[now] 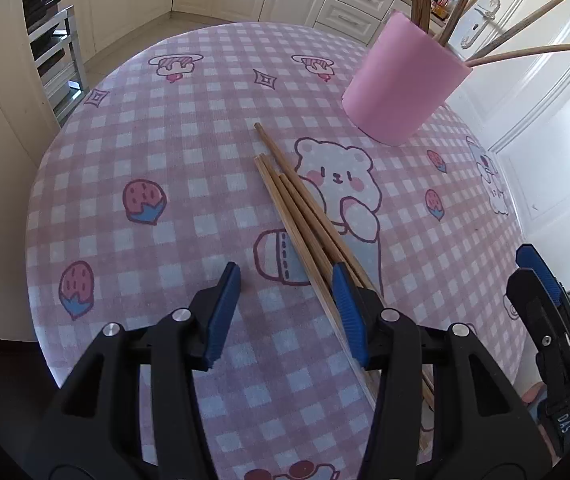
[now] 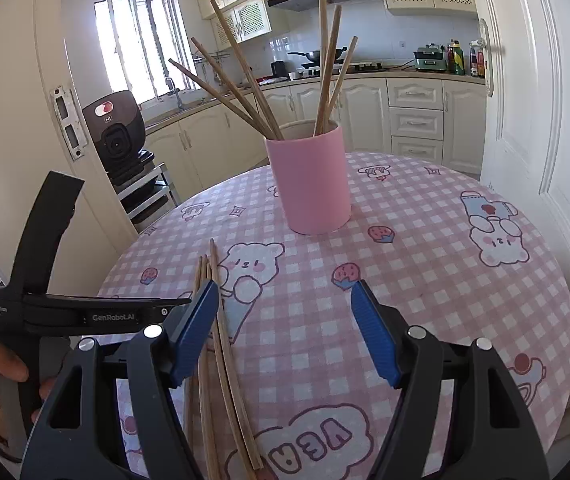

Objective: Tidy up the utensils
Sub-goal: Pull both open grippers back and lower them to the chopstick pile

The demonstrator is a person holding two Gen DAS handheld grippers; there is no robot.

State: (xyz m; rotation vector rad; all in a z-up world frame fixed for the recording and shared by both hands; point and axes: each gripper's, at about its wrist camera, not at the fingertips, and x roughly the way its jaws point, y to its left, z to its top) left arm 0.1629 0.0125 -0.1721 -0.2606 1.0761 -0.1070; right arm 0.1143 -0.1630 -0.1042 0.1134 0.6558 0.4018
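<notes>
A pink cup point(image 1: 401, 84) stands on the table with several wooden chopsticks point(image 2: 325, 72) upright in it; it also shows in the right wrist view point(image 2: 309, 184). Several loose chopsticks point(image 1: 297, 208) lie in a bundle on the pink checked tablecloth point(image 1: 165, 152), also in the right wrist view point(image 2: 221, 344). My left gripper point(image 1: 287, 280) is open and empty, low over the cloth, its right finger over the bundle. My right gripper point(image 2: 285, 300) is open and empty, its left finger over the bundle. The right gripper shows at the left wrist view's right edge point(image 1: 541, 276).
The round table point(image 2: 445, 280) has its edge close to a white door point(image 2: 545, 120) on the right. Kitchen cabinets point(image 2: 405, 112) and a counter stand behind. A black appliance point(image 2: 119, 132) sits on a metal rack at the left. The left gripper's body point(image 2: 65, 312) is at the left.
</notes>
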